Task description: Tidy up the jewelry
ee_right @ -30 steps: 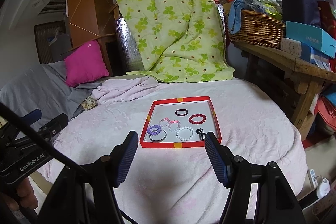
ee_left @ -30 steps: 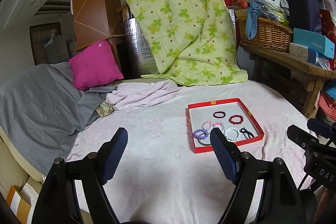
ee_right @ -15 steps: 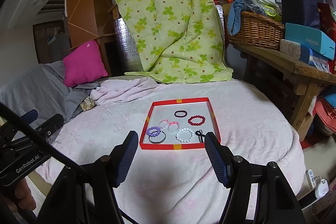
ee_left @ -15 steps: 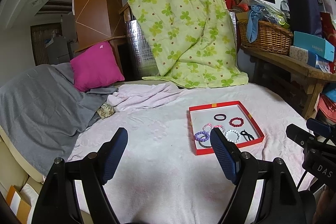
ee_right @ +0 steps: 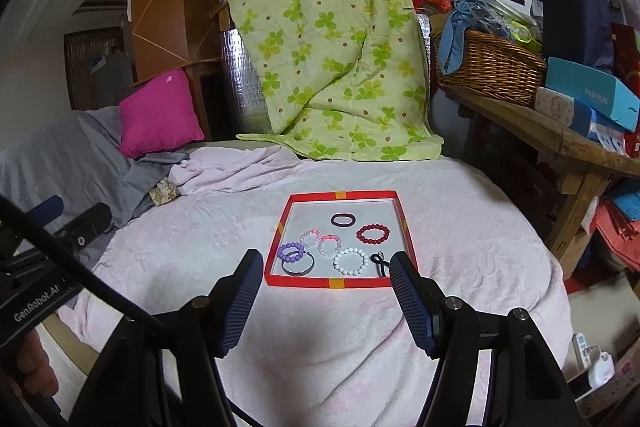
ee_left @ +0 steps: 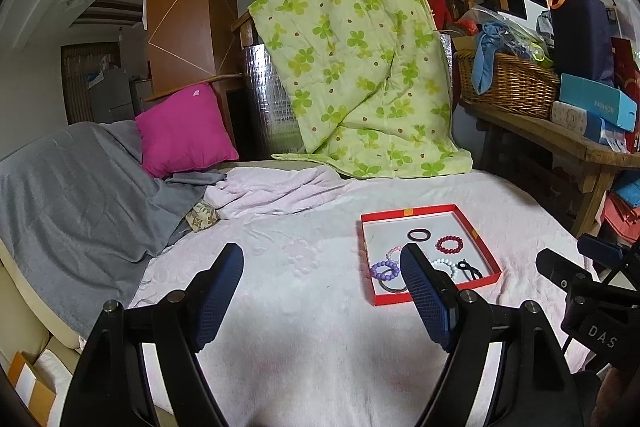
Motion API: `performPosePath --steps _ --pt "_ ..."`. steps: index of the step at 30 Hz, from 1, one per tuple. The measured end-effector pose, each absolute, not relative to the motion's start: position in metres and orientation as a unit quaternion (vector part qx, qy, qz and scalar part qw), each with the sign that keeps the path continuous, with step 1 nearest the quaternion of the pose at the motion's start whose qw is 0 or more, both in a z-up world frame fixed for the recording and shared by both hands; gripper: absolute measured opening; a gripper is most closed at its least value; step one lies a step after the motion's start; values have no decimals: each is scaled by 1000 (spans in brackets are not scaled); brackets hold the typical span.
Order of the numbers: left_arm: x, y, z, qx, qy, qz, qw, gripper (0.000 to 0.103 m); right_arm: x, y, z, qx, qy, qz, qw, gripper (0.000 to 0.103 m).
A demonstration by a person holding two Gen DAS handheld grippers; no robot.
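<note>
A shallow red tray (ee_right: 308, 281) (ee_left: 404, 212) lies on the pale pink bedspread (ee_right: 224, 227). Inside it are several pieces: a red bead bracelet (ee_right: 373, 233), a white bead bracelet (ee_right: 351, 261), a purple bead bracelet (ee_right: 291, 251), two pinkish bead bracelets (ee_right: 329, 245), a dark band (ee_right: 342, 219), a metal bangle (ee_right: 298, 269) and a black hair tie (ee_right: 379, 260). My right gripper (ee_right: 323, 265) hovers open just in front of the tray, nothing between its fingers. My left gripper (ee_left: 320, 259) stands open to the tray's left, its right finger (ee_left: 420, 283) overlapping the tray's near corner in view.
A green floral quilt (ee_right: 332, 67) hangs behind the bed. A magenta pillow (ee_left: 182, 129) and grey blanket (ee_left: 72, 183) lie at left. A wooden bench (ee_right: 560, 143) with a wicker basket (ee_right: 488, 67) and boxes stands at right. A hand (ee_right: 28, 367) holds the left gripper.
Both views have shifted only slightly, with the tray sitting a little lower in the frames. Neither gripper's opening has changed, and nothing in the tray has moved.
</note>
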State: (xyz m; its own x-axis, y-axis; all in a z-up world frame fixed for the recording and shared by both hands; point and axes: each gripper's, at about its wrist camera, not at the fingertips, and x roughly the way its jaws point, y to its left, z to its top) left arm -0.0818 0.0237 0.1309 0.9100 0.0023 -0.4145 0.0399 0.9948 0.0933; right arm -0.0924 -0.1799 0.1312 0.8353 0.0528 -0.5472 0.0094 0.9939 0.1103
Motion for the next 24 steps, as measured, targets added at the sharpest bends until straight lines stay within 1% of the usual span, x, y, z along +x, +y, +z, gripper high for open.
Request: performPosePath --steps 24 --pt "-32 23 117 52 240 5 969 81 -39 -179 116 45 311 11 949 70"
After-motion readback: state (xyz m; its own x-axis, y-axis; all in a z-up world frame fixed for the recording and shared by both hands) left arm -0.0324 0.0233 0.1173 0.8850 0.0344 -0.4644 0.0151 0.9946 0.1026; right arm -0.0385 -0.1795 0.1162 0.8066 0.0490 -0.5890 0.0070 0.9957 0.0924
